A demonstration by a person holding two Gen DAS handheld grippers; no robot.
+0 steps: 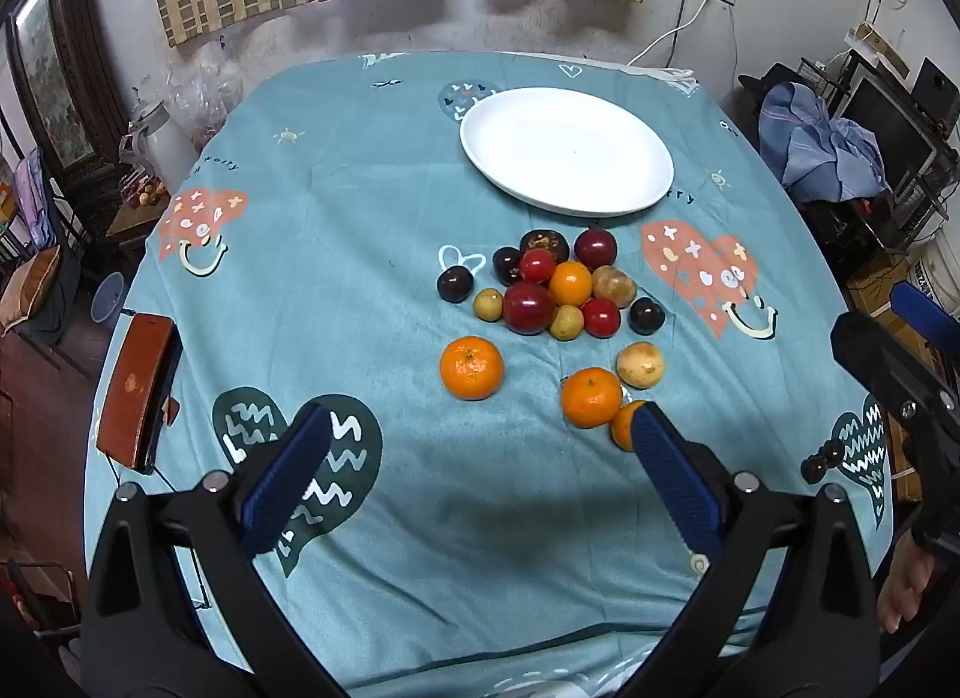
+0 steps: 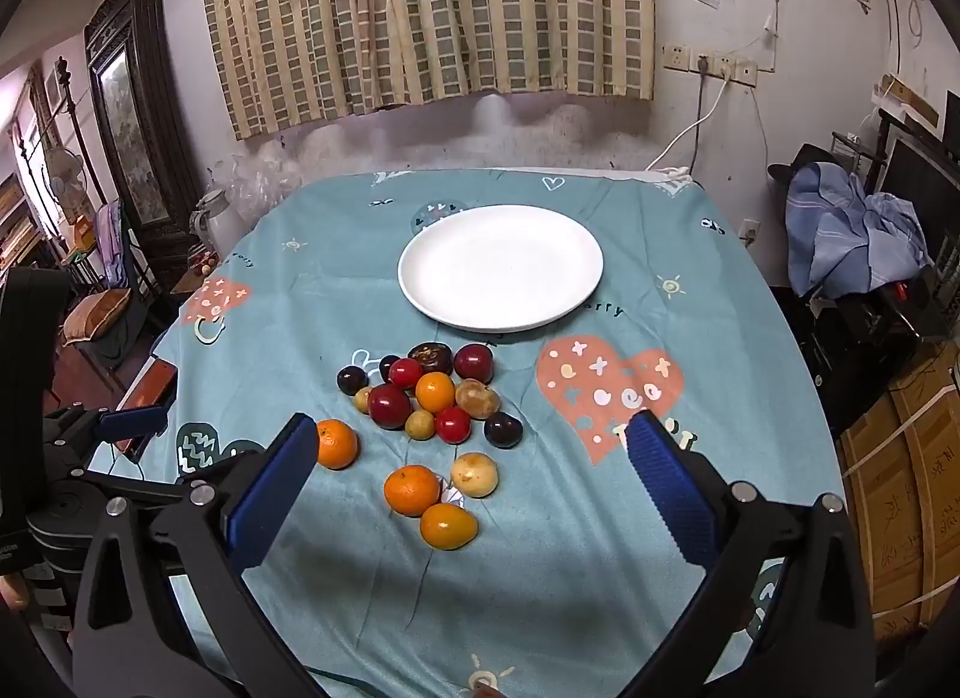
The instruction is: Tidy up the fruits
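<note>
A white plate (image 1: 567,149) lies empty at the far side of the table; it also shows in the right wrist view (image 2: 501,266). Before it sits a cluster of fruit (image 1: 552,290): red and dark plums, oranges, small yellow fruits, also seen in the right wrist view (image 2: 432,398). Loose oranges (image 1: 471,368) (image 1: 591,397) and a yellow fruit (image 1: 640,364) lie nearer. My left gripper (image 1: 480,470) is open and empty above the near cloth. My right gripper (image 2: 474,476) is open and empty, over the near oranges (image 2: 448,525).
A teal patterned cloth (image 1: 360,278) covers the table. A brown phone case (image 1: 135,392) lies at the left edge. Chairs and clutter stand to the left, a blue cloth pile (image 2: 852,230) and cardboard boxes (image 2: 900,488) to the right.
</note>
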